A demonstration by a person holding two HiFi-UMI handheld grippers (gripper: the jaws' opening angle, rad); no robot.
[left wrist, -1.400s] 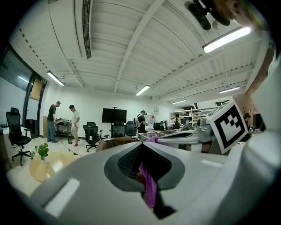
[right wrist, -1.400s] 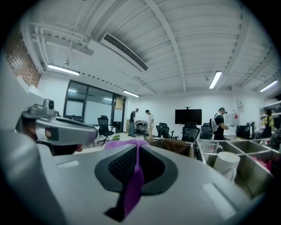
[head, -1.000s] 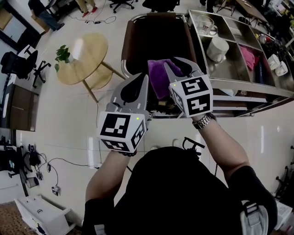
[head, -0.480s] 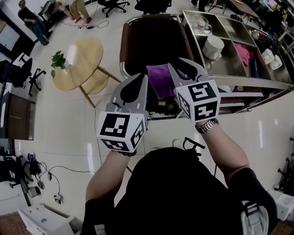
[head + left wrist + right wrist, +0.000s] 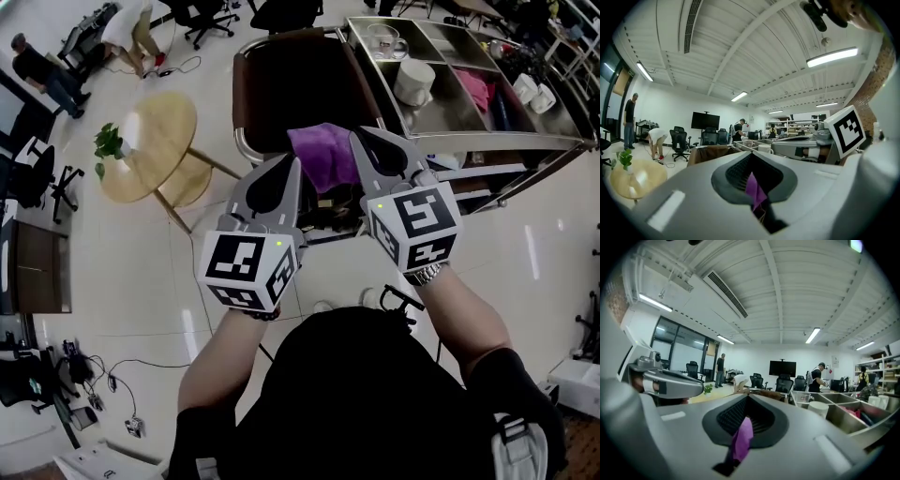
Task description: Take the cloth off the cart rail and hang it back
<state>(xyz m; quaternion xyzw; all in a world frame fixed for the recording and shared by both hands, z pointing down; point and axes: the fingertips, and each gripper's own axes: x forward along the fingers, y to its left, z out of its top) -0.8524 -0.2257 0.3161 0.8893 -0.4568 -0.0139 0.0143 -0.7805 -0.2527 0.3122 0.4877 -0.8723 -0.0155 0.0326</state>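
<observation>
Glossy white floor (image 5: 169, 281) spreads below us. On it stands one round wooden table (image 5: 155, 141) with one potted plant (image 5: 108, 145) at its edge.

Ahead is the brown-topped cart with its chrome cart rail (image 5: 235, 103). We count one purple cloth (image 5: 322, 155), draped over the near end of that cart and hanging flat. To the right, the steel tray top (image 5: 441, 114) is split into compartments. In them we count one glass mug (image 5: 384, 39), one white cup (image 5: 414, 82) and one pink cloth (image 5: 473, 89). Two more white cups (image 5: 527, 90) sit at its far right.

We hold two grippers, each with one marker cube, and one wristwatch (image 5: 427, 274) shows on the right wrist. The left gripper (image 5: 292, 162) sits just left of the purple cloth with its jaws pressed together on nothing. The cloth shows only as a sliver through the slit between them, beyond the tips. The right gripper (image 5: 362, 137) has just been closing, and its jaws now meet as well. Its tip lies at the cloth's right edge in the head view. A purple strip fills the slit in the right gripper view, and we cannot tell whether any fold is caught there.

Farther back, the right gripper view gives us one wall television (image 5: 782, 368) and four people: a standing person (image 5: 721, 366), a bent-over person (image 5: 739, 380), a person in a cap (image 5: 817, 377) and a fourth person (image 5: 862, 376).
</observation>
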